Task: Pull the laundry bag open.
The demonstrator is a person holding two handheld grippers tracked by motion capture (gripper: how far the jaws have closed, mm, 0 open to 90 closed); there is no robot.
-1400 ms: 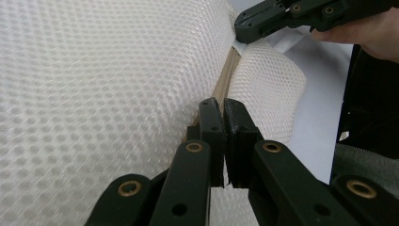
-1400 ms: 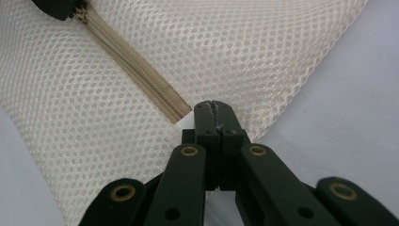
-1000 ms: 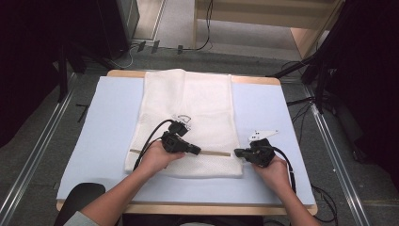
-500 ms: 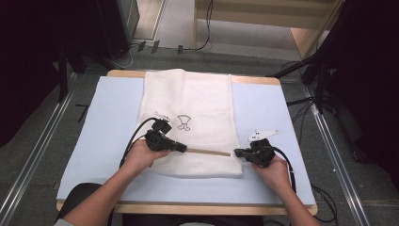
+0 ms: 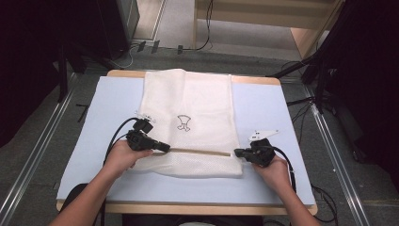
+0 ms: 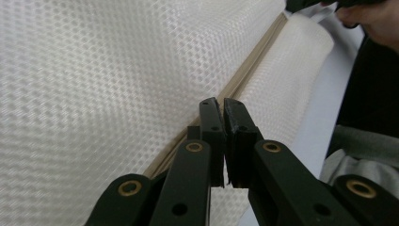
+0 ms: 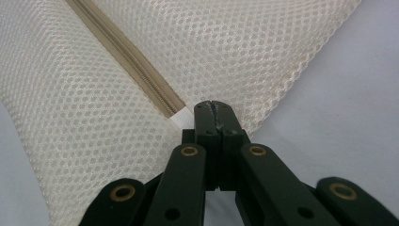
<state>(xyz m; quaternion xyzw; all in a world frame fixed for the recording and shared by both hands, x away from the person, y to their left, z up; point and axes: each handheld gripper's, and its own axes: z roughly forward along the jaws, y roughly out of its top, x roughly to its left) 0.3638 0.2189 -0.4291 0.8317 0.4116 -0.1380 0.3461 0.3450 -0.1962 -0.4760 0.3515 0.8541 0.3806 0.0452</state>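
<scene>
With the right gripper (image 5: 239,152) clenched on the zipper (image 5: 197,151) end, the left gripper (image 5: 165,148), clenched on the pull, draws straight along it.

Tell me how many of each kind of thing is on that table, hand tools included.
White mesh bag with a tan zipper: 1
Pale blue mat: 1
Black handheld grippers, left gripper and right gripper: 2
Total: 4

The high view is looking steeply down over the table (image 5: 263,106); both gripper views are sitting close, facing along the mesh bag's (image 5: 197,101) (image 6: 94,84) (image 7: 244,52) zipper (image 5: 200,151) (image 6: 244,77) (image 7: 129,61).
</scene>
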